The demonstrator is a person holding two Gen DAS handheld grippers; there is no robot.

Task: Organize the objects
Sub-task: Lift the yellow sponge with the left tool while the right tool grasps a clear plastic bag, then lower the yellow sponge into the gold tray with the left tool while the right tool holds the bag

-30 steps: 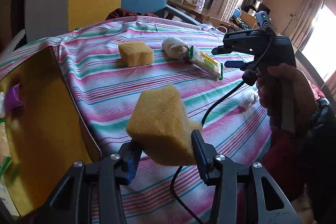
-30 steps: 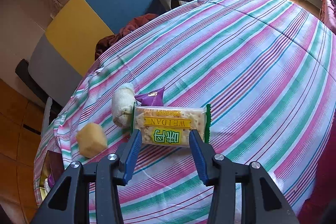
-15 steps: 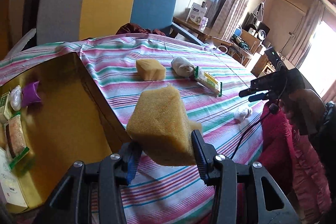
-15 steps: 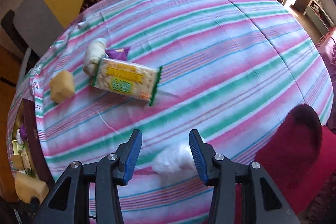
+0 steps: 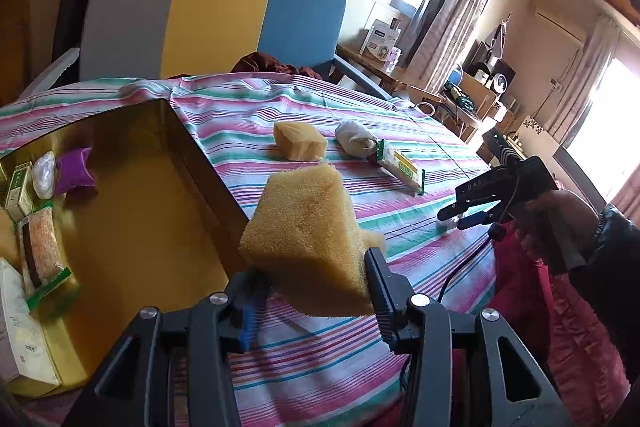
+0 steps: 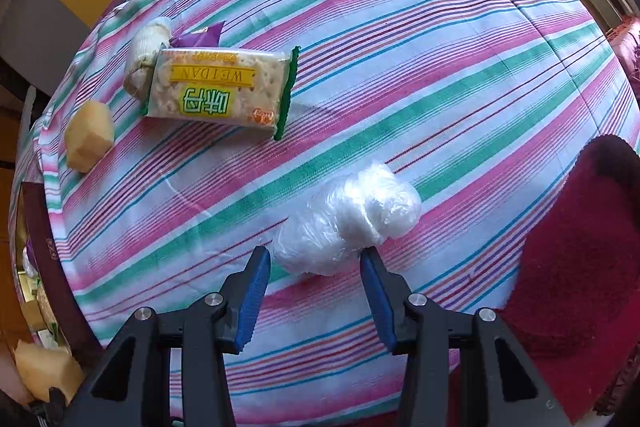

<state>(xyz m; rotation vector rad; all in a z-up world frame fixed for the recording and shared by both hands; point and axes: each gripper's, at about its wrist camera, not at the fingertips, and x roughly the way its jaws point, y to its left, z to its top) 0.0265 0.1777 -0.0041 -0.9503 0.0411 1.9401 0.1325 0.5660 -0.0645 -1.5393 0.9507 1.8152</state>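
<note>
Plastic bundle (image 6: 346, 217) lies crosswise just ahead of my spread right tongs (image 6: 316, 301); left tongs (image 5: 310, 305) pinch the sponge (image 5: 306, 239).

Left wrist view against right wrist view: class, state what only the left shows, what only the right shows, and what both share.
Only the left wrist view: the open inside of the gold box with packets in it, the chair, the windows, and the right hand-held gripper.

Only the right wrist view: the clear plastic bundle between open fingers, and the purple packet behind the crackers.

Both: the striped tablecloth, cracker packet, loose sponge, white cloth bundle, and the sponge in the left hand-held gripper.
</note>
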